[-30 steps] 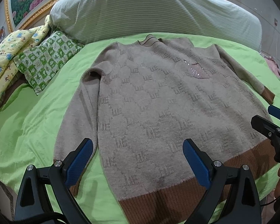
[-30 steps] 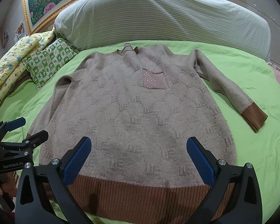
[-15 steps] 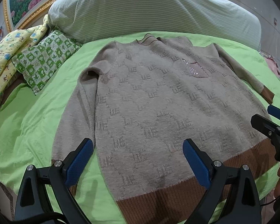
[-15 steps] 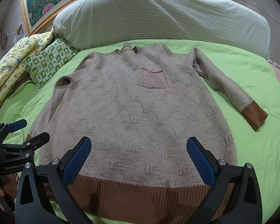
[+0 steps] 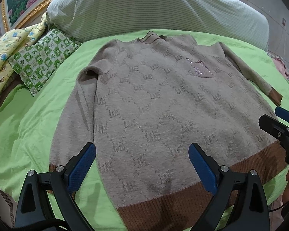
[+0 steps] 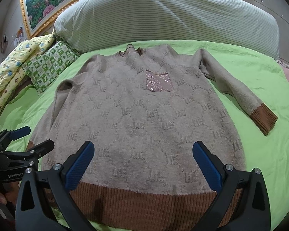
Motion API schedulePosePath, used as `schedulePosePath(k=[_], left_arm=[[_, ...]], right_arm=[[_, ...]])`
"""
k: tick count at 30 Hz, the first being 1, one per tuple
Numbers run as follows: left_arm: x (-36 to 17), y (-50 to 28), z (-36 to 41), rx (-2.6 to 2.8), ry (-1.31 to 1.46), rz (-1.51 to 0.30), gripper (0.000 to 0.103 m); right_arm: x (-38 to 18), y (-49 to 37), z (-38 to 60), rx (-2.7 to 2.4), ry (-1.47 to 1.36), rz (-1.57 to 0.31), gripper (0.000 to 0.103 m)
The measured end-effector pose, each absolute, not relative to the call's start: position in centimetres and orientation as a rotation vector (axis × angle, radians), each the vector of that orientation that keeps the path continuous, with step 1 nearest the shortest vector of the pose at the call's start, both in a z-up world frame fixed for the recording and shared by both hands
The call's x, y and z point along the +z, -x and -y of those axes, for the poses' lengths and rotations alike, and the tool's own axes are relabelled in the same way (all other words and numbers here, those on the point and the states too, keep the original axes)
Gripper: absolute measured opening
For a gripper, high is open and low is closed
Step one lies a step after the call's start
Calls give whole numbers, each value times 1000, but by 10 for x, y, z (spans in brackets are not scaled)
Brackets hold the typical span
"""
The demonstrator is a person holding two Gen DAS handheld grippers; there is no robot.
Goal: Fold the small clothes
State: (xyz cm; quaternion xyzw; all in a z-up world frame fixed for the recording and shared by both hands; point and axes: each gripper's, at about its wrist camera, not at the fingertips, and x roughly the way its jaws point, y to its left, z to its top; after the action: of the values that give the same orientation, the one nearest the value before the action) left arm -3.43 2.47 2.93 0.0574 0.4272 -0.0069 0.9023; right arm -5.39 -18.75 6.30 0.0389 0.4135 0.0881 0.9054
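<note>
A beige knit sweater [image 5: 163, 105] with brown ribbed hem and cuffs lies flat, front up, on the green bedsheet [image 5: 28, 127]; it also shows in the right wrist view [image 6: 140, 115]. It has a sparkly pink chest pocket [image 6: 159, 80]. Its right sleeve [image 6: 239, 94] is spread out to the side; the left sleeve [image 5: 75, 119] lies along the body. My left gripper [image 5: 142, 161] is open and empty above the hem's left part. My right gripper [image 6: 143, 159] is open and empty above the hem's middle. Each gripper shows at the edge of the other's view.
A large striped pillow [image 6: 173, 15] lies behind the sweater. A green checked cushion [image 5: 42, 57] and a yellow printed quilt [image 5: 3, 50] sit at the back left. A gold-framed picture [image 6: 48, 2] hangs behind. The bed's near edge runs just below the hem.
Both grippers have drifted slightly; the left view has shifted a little leftward across the sweater. Both grippers stay open and the sweater has not moved.
</note>
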Motion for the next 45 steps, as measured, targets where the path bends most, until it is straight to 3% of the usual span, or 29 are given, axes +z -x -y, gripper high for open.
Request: schedulePosePath(k=[12, 26, 34, 38, 41, 45], left_arm=[[30, 18, -25, -26, -84, -899, 97], [42, -47, -31, -36, -2, -937, 97], [40, -101, -19, -87, 68, -1021, 95], [41, -133, -18, -37, 70, -1013, 95], [36, -159, -20, 2, 77, -1019, 95], [19, -193, -27, 47, 97, -1045, 95]], right_arm=[[64, 41, 201, 166, -116, -858, 102], [66, -3, 296, -18, -303, -854, 102], [36, -31, 378, -179, -621, -888, 101], [8, -44, 411, -258, -859, -904, 92], [-12, -53, 428, -304, -1005, -883, 91], [-17, -67, 448, -373, -1078, -811, 86]])
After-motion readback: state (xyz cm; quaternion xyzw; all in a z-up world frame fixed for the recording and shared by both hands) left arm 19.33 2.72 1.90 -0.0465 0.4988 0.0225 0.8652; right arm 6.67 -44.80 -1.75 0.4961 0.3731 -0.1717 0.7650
